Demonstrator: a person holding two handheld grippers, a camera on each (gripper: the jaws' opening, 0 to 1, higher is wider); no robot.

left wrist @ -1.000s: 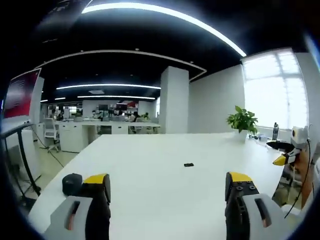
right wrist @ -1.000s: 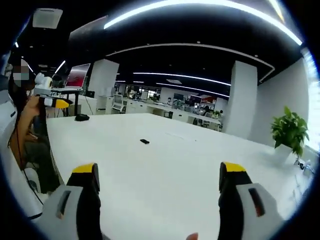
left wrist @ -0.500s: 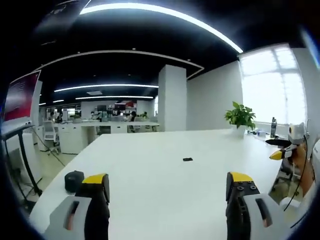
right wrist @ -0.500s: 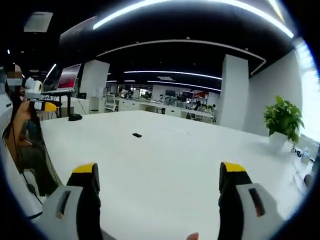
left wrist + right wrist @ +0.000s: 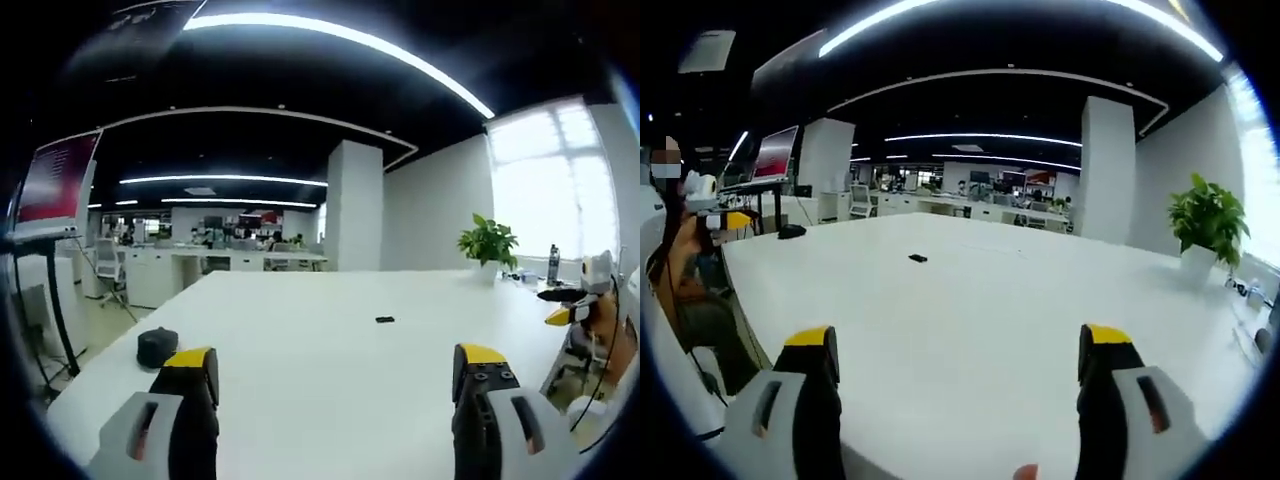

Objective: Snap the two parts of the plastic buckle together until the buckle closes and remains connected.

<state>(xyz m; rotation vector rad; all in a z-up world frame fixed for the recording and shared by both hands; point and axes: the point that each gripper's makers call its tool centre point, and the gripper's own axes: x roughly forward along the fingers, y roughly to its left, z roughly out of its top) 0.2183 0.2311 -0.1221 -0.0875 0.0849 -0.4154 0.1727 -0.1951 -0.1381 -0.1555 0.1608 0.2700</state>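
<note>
While both grippers hang above the near edge of the white table, the buckle lies well out on the bare top, a small dark thing too far off to tell whether its two parts are joined or apart. In the left gripper view it sits at about 1 o'clock from centre; in the right gripper view the buckle sits at about 11 o'clock. That crossing fits the two hands standing side by side and both aimed at it, so each can take one half.

The left gripper has its jaws spread wide with nothing between them, and the right gripper is the same: wide apart and empty, likely held ready for a grasp not yet begun.

A dark round object rests near the table's left corner at 8 o'clock, well apart from the buckle. A potted plant stands at the far right edge at 3 o'clock. Neither looks likely to hinder the reach.
</note>
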